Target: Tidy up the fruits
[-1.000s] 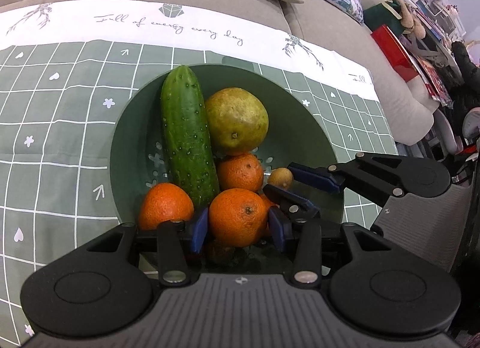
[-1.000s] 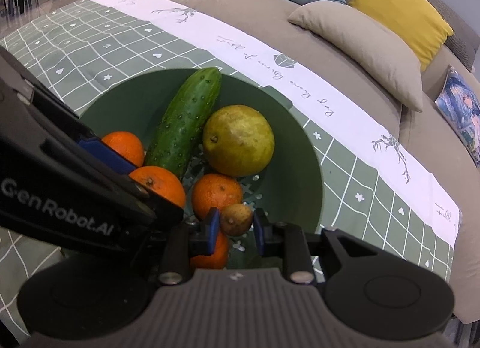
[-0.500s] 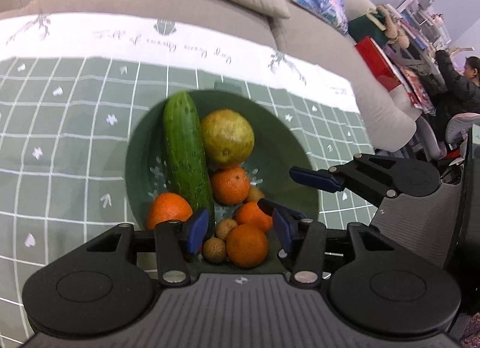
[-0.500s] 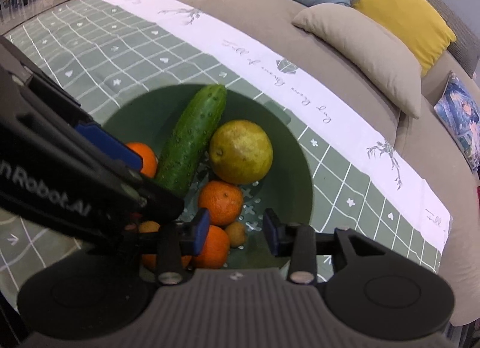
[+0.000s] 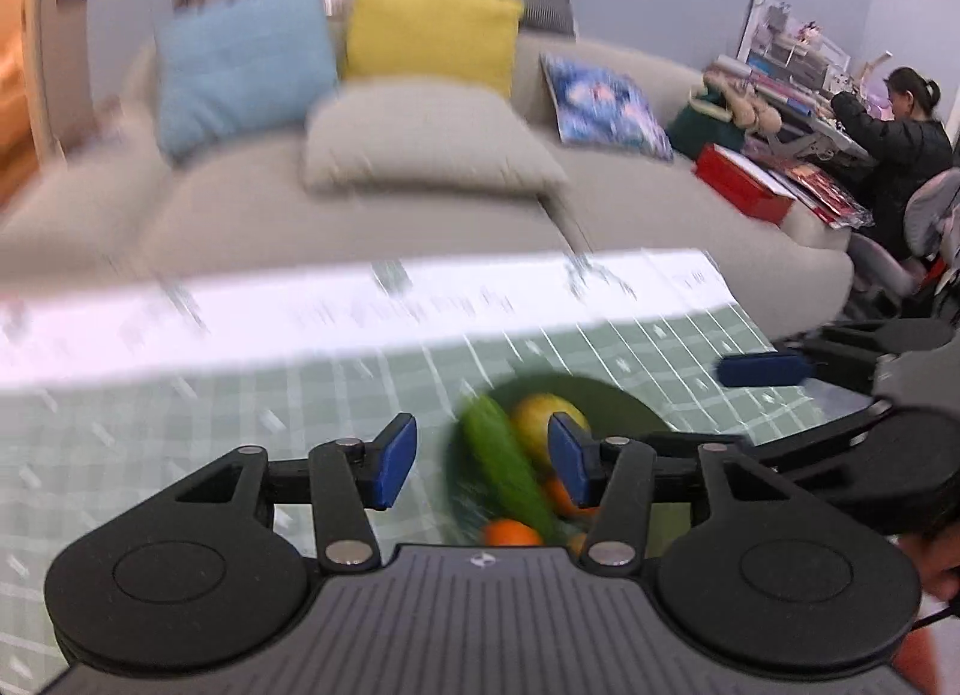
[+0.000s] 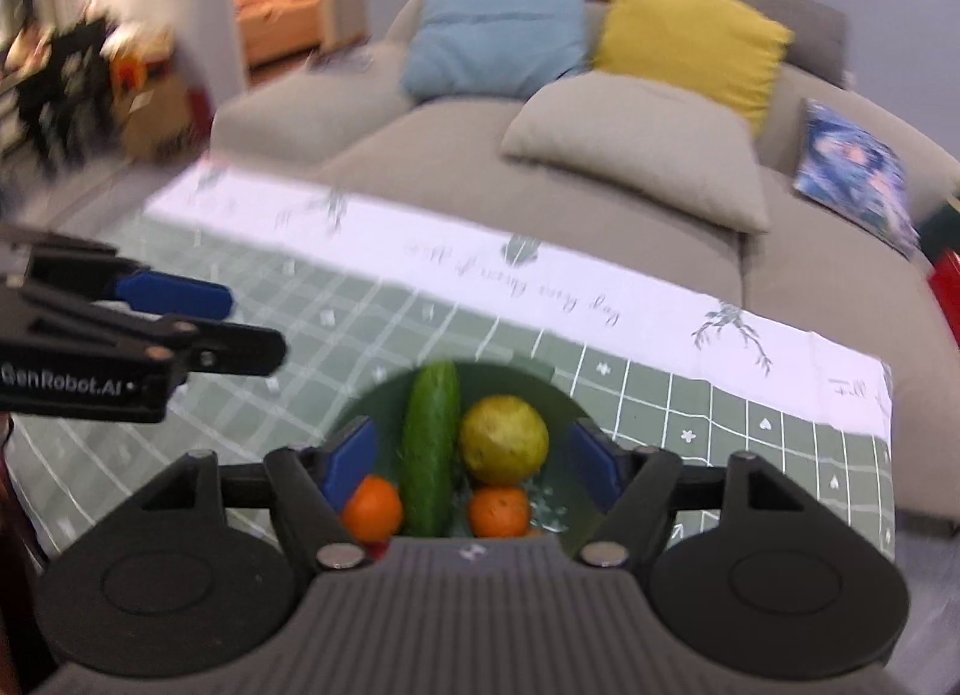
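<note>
Green checked cloth (image 6: 690, 395) is filling the view now that both grippers have pulled up and back from the bowl (image 6: 555, 395); a second ago they were right down among the fruit. Over on the left, the left gripper (image 5: 483, 461) has let go of the orange it was holding: its blue pads (image 5: 393, 458) stand wide apart with nothing between them, and that view is smeared with motion. Moving across, everything sits in the green bowl: the cucumber (image 6: 431, 449) lying lengthwise, one orange (image 6: 372, 509) to its left, the yellow-green citrus (image 6: 506, 440) to its right, another orange (image 6: 499, 511) just below that. The small brown fruit the right one dropped is hidden behind the gripper body, so I can't place it. On the right, the right gripper (image 6: 471, 464) hangs above the bowl, fingers spread and empty. Looks to me like the sorting is done, both tools clearing off, beige sofa (image 6: 600, 203) behind.
</note>
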Demonstrator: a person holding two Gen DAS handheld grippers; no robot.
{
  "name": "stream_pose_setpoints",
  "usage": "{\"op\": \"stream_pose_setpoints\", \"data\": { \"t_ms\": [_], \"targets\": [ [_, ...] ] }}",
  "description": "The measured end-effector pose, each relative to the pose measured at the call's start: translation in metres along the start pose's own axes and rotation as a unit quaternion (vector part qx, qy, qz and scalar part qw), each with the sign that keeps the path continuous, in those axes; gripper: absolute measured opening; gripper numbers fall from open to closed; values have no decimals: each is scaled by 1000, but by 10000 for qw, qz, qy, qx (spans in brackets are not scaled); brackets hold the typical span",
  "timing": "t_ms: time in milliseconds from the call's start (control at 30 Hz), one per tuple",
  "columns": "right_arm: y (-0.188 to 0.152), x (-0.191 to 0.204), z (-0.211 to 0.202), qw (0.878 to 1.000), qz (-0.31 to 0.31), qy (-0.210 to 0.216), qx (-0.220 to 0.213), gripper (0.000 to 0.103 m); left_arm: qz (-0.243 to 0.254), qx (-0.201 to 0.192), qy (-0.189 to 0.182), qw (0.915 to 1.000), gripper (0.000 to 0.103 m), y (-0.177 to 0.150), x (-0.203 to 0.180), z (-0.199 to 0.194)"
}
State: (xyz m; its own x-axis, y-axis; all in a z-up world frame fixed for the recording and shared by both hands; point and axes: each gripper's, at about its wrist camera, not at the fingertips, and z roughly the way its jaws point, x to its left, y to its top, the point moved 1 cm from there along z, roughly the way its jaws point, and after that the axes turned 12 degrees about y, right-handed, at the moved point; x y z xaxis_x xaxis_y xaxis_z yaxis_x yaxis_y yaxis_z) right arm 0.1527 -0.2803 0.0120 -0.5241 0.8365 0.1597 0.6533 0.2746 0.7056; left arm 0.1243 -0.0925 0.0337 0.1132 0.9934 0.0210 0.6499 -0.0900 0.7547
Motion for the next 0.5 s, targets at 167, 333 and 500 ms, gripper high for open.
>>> {"op": "stream_pose_setpoints", "data": {
  "t_ms": [167,333,500],
  "targets": [
    [3,32,-38,9967,423,-106,-686,82,445,-849,576,9937,75,-7,12,-48],
    [-7,69,-70,9893,619,-272,-1292,90,545,-1343,979,9846,90,-21,21,-85],
    [-25,108,-87,9829,675,-621,-1596,91,565,-1592,1454,9748,92,-36,30,-112]
  ]
}}
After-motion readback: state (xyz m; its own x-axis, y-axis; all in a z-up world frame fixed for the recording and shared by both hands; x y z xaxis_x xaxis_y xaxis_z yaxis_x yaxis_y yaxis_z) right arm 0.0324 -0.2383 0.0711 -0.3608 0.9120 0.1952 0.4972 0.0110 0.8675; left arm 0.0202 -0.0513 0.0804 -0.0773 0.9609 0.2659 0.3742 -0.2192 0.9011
